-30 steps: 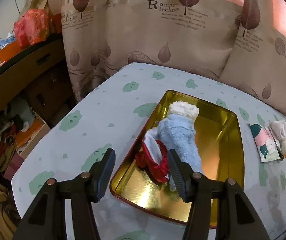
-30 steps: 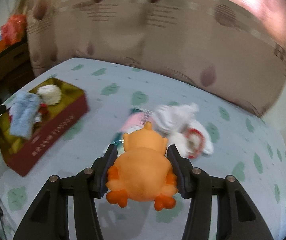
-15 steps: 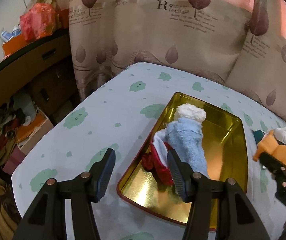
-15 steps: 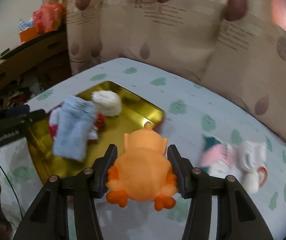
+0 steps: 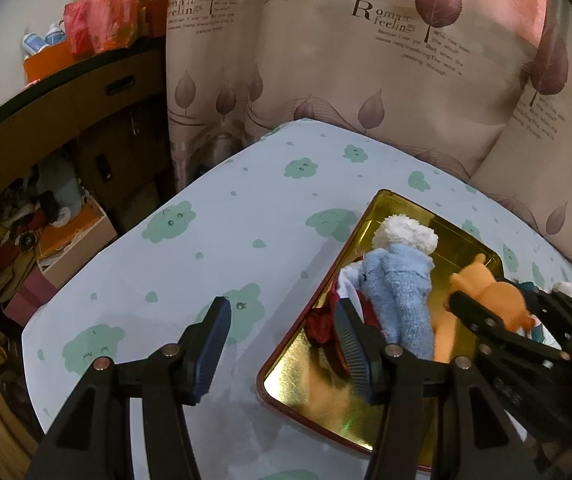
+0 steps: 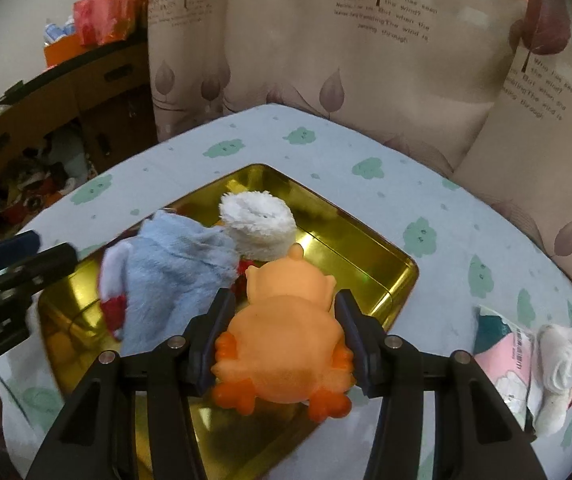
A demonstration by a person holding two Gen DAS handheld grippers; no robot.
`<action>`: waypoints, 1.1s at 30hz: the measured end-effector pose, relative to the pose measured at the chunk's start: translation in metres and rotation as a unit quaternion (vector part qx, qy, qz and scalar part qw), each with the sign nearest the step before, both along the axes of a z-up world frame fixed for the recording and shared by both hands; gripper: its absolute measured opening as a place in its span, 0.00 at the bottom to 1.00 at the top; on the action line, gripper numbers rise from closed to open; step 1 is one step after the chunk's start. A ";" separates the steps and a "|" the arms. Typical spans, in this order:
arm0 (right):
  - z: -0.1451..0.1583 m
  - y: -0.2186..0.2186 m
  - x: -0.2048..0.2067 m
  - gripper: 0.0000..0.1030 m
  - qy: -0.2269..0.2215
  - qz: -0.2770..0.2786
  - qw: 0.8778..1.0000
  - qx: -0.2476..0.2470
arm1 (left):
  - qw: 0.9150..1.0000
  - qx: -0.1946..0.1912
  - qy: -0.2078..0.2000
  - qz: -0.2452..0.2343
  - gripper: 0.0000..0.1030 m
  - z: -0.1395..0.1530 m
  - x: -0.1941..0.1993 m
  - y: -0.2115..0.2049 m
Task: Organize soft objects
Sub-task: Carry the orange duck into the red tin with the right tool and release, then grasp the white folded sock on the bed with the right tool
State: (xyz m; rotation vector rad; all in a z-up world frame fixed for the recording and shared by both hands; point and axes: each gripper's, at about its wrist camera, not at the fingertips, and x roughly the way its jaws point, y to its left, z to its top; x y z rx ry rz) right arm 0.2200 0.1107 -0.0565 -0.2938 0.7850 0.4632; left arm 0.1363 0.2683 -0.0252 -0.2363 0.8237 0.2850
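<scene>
My right gripper is shut on an orange plush duck and holds it above the gold tin tray. In the tray lie a light blue fuzzy sock, a white fluffy roll and a red and white cloth. In the left wrist view the left gripper stands open and empty over the tray's left rim, with the blue sock just right of its right finger. The orange duck and the right gripper come in from the right.
A pink packet and white socks lie on the cloud-print sheet right of the tray. Leaf-print cushions stand behind. Left of the bed are a brown cabinet and cluttered boxes on the floor.
The right gripper carried the orange duck leftward from the pile of socks to above the tray. The left gripper stayed open by the tray's left rim, rolling slightly.
</scene>
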 end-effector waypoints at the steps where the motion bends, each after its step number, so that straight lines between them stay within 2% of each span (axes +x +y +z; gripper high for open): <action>1: -0.003 0.002 0.004 0.47 0.002 -0.002 1.000 -0.002 | 1.000 0.000 0.000 0.000 0.54 0.000 0.000 0.000; 8: -0.022 0.010 0.020 0.50 0.033 0.002 0.999 -0.017 | 1.000 -0.007 0.007 -0.003 0.54 -0.003 0.003 -0.001; 13: -0.024 0.009 0.019 0.55 0.032 0.003 0.999 -0.018 | 1.000 -0.011 0.009 -0.005 0.54 -0.004 0.003 -0.002; 16: -0.020 0.004 0.017 0.56 0.028 0.001 1.000 -0.010 | 1.000 -0.008 0.007 -0.007 0.54 -0.003 0.003 -0.005; 20: -0.003 -0.009 0.005 0.65 0.011 -0.001 1.000 0.014 | 1.000 -0.006 0.006 -0.010 0.54 -0.003 0.003 -0.007; 22: 0.006 -0.018 -0.001 0.66 0.002 -0.001 1.000 0.021 | 1.000 -0.006 0.006 -0.010 0.54 -0.003 0.002 -0.006; 28: 0.034 -0.075 -0.009 0.66 -0.033 -0.045 0.998 0.022 | 1.000 -0.004 0.004 -0.009 0.54 -0.003 0.001 -0.006; 33: 0.044 -0.140 0.001 0.66 -0.035 -0.113 0.993 0.015 | 0.999 -0.027 0.010 -0.014 0.54 -0.005 0.001 -0.006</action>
